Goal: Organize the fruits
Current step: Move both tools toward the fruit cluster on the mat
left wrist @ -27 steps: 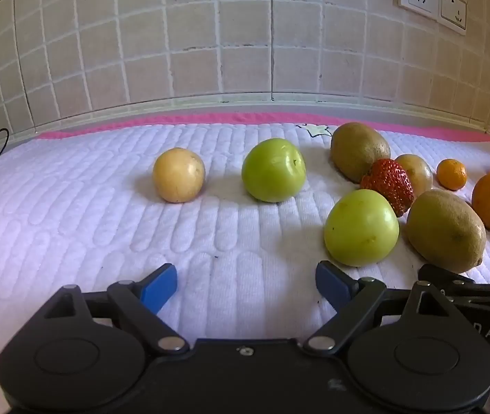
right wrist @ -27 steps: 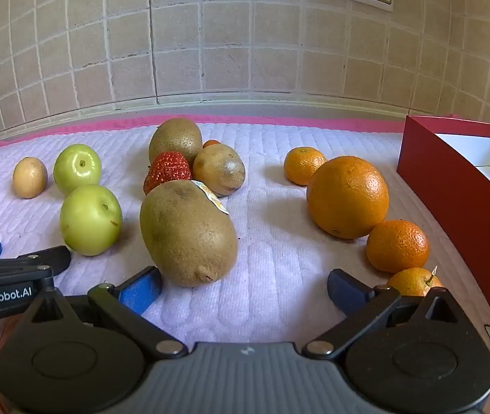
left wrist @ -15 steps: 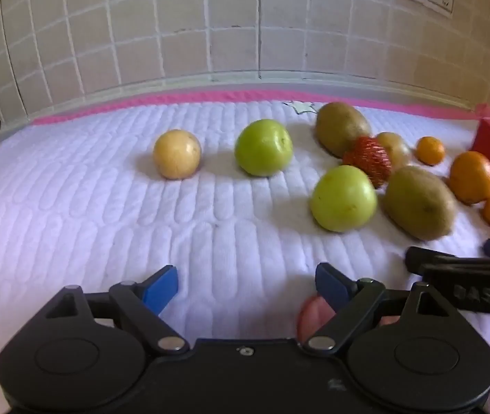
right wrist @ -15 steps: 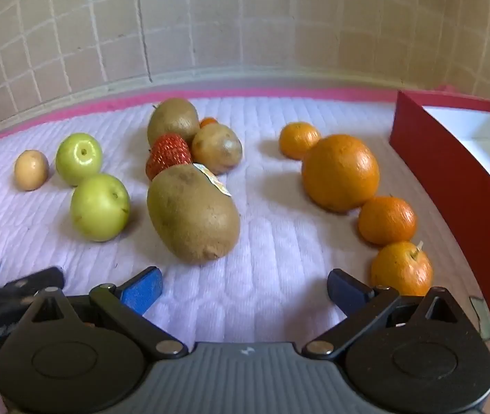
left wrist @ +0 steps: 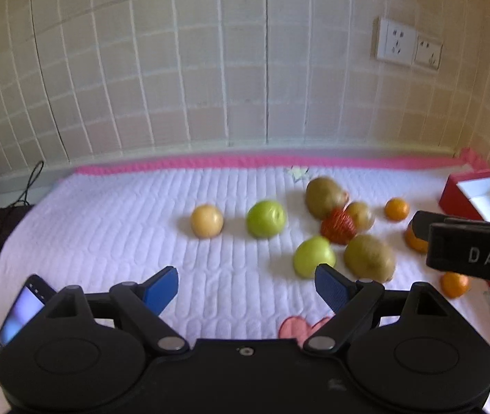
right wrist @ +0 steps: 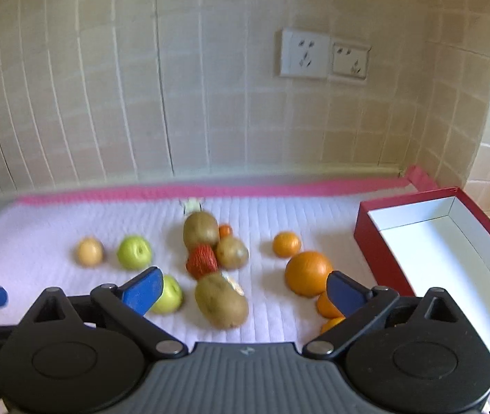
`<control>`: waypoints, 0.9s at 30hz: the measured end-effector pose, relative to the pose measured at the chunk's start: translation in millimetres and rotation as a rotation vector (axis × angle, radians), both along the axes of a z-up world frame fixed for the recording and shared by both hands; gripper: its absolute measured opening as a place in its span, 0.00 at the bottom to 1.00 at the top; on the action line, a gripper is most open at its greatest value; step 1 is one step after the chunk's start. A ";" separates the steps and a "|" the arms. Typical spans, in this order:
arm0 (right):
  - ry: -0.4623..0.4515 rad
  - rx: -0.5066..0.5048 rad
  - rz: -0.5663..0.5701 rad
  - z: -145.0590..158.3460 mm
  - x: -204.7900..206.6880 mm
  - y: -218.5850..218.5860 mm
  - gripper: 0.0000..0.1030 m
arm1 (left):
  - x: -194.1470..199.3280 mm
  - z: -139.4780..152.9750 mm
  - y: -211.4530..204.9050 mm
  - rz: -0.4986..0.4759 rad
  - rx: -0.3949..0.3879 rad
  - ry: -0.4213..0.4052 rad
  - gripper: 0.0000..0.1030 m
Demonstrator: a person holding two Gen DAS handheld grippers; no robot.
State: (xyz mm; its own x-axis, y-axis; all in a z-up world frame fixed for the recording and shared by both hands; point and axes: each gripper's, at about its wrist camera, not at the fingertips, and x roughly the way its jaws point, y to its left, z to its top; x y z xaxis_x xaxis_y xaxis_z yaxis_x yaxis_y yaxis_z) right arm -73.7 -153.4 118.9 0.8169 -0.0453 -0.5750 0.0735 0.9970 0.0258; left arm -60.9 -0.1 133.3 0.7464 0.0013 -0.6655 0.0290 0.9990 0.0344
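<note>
Fruit lies loose on a white quilted mat [left wrist: 107,241]: a yellow fruit [left wrist: 206,221], two green apples [left wrist: 266,218] [left wrist: 314,256], kiwis [left wrist: 369,258] [right wrist: 221,299], a strawberry [right wrist: 202,261], a big orange [right wrist: 308,273] and small tangerines [right wrist: 286,244]. A red box [right wrist: 441,241] with a white inside stands open at the right. My left gripper [left wrist: 246,286] is open and empty, raised above the mat's near side. My right gripper [right wrist: 243,291] is open and empty, raised above the near kiwi and oranges.
A tiled wall with two white sockets [right wrist: 324,57] backs the mat. A phone with a lit screen [left wrist: 20,310] lies at the near left edge. Black cables [left wrist: 27,186] run off the far left. A pink hem [right wrist: 210,191] borders the mat's far edge.
Both grippers have lifted and pulled back from the fruit, which looks smaller and farther. The red box's inside has come into view. No fruit has moved.
</note>
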 end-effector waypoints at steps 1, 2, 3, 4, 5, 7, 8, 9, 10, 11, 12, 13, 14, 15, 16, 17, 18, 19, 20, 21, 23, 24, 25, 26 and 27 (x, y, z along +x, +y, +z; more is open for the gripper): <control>-0.005 -0.007 -0.012 4.8 -2.1 -2.6 0.99 | -0.6 2.8 -2.2 -0.002 0.000 -0.006 0.99; -0.005 -0.018 -0.016 8.0 -1.7 -4.7 0.99 | -0.7 5.0 -5.5 -0.001 0.002 -0.010 0.99; -0.005 -0.025 -0.018 9.1 -2.5 -7.6 0.99 | -0.8 6.2 -9.1 -0.001 0.005 -0.016 0.99; -0.006 -0.024 -0.017 9.6 -3.7 -12.8 0.99 | -0.6 6.5 -12.9 -0.002 0.005 -0.020 0.99; -0.003 -0.020 -0.022 9.1 -4.7 -18.5 0.99 | -8.1 7.1 -17.2 -0.004 0.005 -0.020 0.99; -0.002 -0.018 -0.023 8.1 -12.6 -22.8 0.99 | -8.0 5.1 -24.1 -0.005 -0.013 -0.006 0.99; -0.002 -0.020 -0.025 6.2 -15.6 -24.7 0.99 | -13.4 2.6 -29.5 -0.007 -0.023 -0.002 0.99; -0.004 -0.022 -0.030 4.5 -18.1 -27.6 0.99 | -13.3 0.7 -33.5 -0.013 -0.028 0.013 0.99; -0.007 -0.024 -0.035 3.5 -20.5 -32.5 0.99 | -15.1 -2.0 -36.1 -0.021 -0.033 0.021 0.99; -0.008 -0.030 -0.039 1.4 -23.4 -33.2 0.99 | -15.8 -3.8 -40.0 -0.026 -0.030 0.027 0.99; -0.009 -0.037 -0.050 0.3 -25.7 -36.5 0.99 | -16.7 -5.0 -44.7 -0.024 -0.014 0.029 0.99; -0.010 -0.041 -0.058 -0.6 -28.0 -36.9 0.99 | -18.4 -5.4 -49.4 -0.021 0.008 0.021 0.99; -0.008 -0.041 -0.063 -2.2 -29.4 -38.5 0.99 | -20.3 -5.2 -53.6 -0.021 0.027 0.009 0.99; -0.006 -0.036 -0.064 -3.6 -29.8 -41.1 0.99 | -21.8 -4.9 -56.8 -0.026 0.039 0.002 0.99; -0.003 -0.030 -0.065 -4.6 -31.0 -42.2 0.99 | -24.8 -4.1 -54.7 -0.034 0.040 -0.003 0.99; -0.002 -0.023 -0.064 -5.1 -31.8 -43.2 0.99 | -25.3 -4.3 -55.4 -0.038 0.037 -0.001 0.99; 0.001 -0.021 -0.061 -4.9 -31.2 -43.4 0.99 | -25.2 -4.8 -55.4 -0.037 0.030 0.005 0.99; 0.003 -0.025 -0.060 -5.5 -31.4 -43.0 0.99 | -24.8 -5.4 -54.7 -0.037 0.023 0.012 0.99; 0.001 -0.030 -0.060 -5.2 -31.8 -42.5 0.99 | -23.9 -5.4 -52.8 -0.036 0.017 0.019 0.99; 0.000 -0.036 -0.059 -5.4 -32.0 -41.4 0.99 | -22.9 -5.9 -51.7 -0.034 0.015 0.023 0.99; 0.000 -0.039 -0.055 -4.6 -31.0 -39.4 0.99 | -21.4 -7.0 -49.8 -0.028 0.018 0.027 0.99; 0.001 -0.041 -0.052 -4.4 -30.8 -38.5 0.99 | -20.8 -7.4 -48.7 -0.025 0.016 0.029 0.99; 0.003 -0.044 -0.051 -4.7 -30.1 -37.2 0.99 | -20.4 -7.6 -47.7 -0.023 0.012 0.032 0.99; 0.007 -0.045 -0.049 -5.2 -29.3 -36.0 0.99 | -19.7 -7.6 -46.8 -0.023 0.009 0.034 0.99; 0.009 -0.046 -0.047 -5.9 -29.3 -34.9 0.99 | -19.3 -7.7 -46.3 -0.025 0.008 0.034 0.99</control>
State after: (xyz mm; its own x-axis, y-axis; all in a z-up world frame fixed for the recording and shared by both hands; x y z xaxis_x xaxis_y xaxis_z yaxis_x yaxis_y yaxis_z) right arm -103.0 -188.3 113.0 0.8079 -0.1099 -0.5790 0.1199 0.9926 -0.0211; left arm -80.2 -46.4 125.6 0.7232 -0.0116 -0.6906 0.0551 0.9976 0.0410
